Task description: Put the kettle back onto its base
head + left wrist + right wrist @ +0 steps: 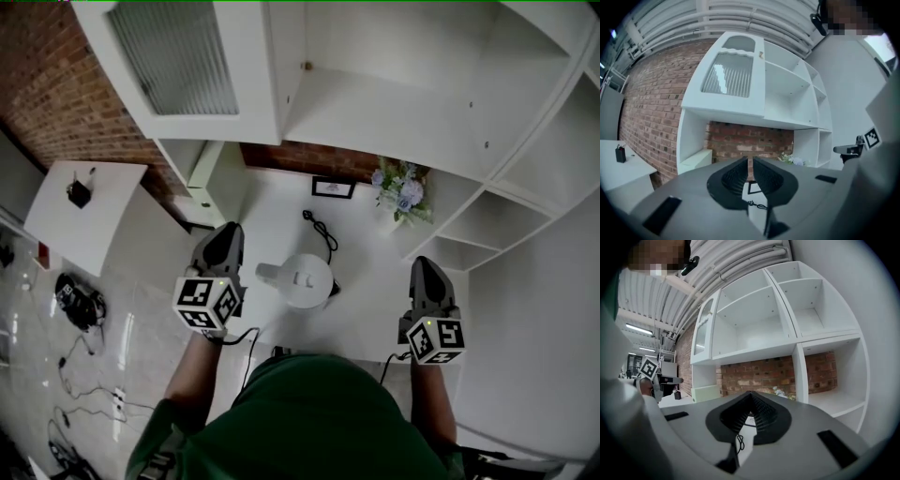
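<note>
The white kettle (302,279) stands on the white counter (281,211), spout to the left and a dark handle at its right. A base under it cannot be made out from above. A black cord (322,228) lies coiled behind it. My left gripper (228,234) hovers left of the kettle, apart from it; in the left gripper view its jaws (750,161) are shut with nothing between them. My right gripper (427,267) hangs to the right of the kettle, also apart, and its jaws (750,394) meet at the tips, empty. Neither gripper view shows the kettle.
A small framed picture (333,187) and a pot of pale flowers (401,192) stand at the back of the counter under the white shelf unit (375,84). A low white side table (84,211) with a black object is at the left. Cables (80,300) lie on the floor.
</note>
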